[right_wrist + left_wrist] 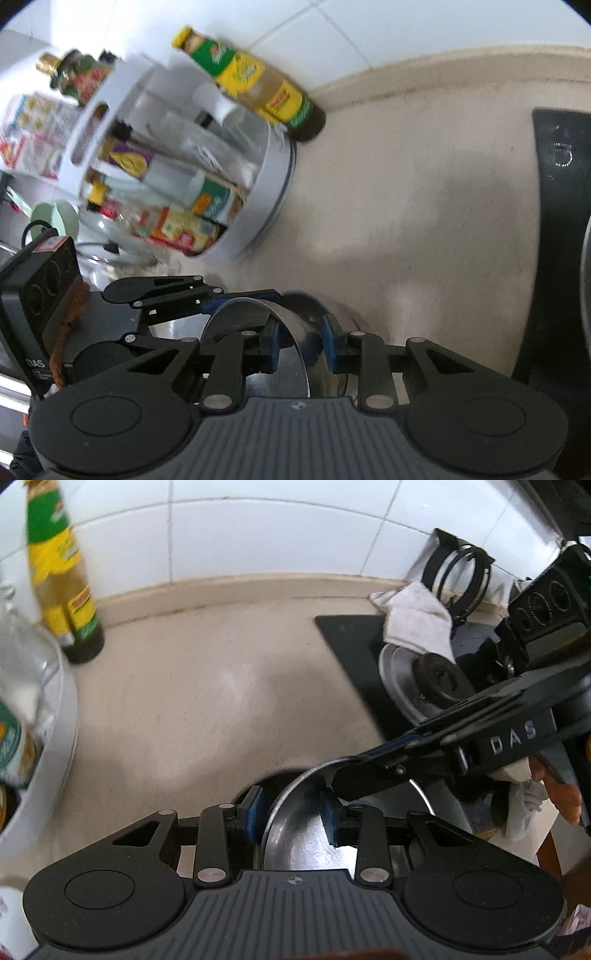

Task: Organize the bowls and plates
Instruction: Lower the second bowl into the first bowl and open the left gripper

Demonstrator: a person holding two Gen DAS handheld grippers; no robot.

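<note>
Left wrist view: we see our left gripper (pixel 291 818) nearest, its blue pads (pixel 255 812) parted a moderate way with the rim of a steel bowl (pixel 295 845) standing between them; whether the pads press the metal we cannot tell.
Bowl position: the steel bowl (pixel 295 332) sits low and central between both tools, above the beige countertop (pixel 207 709).
Right gripper from the left: our right gripper (pixel 373 764) reaches in from the right side and meets the bowl's far rim; its body carries the letters DAS.
Right wrist view: our right gripper (pixel 299 341) has its blue fingers on either side of the bowl's curved wall, slightly apart, with no clear squeeze visible.
Left gripper from the right: our left gripper (pixel 240 299) lies across the bowl's far edge.
Middle distance: a black stove top (pixel 351 638) with a round burner (pixel 439 679) and a white cloth (pixel 417 620) lies to the right.
Left side: a white round condiment rack (pixel 258 192) holds packets and jars.
Far back: a sauce bottle (pixel 62 576) with a green and yellow label stands upright beside the rack, against the white wall tiles (pixel 258 531).
</note>
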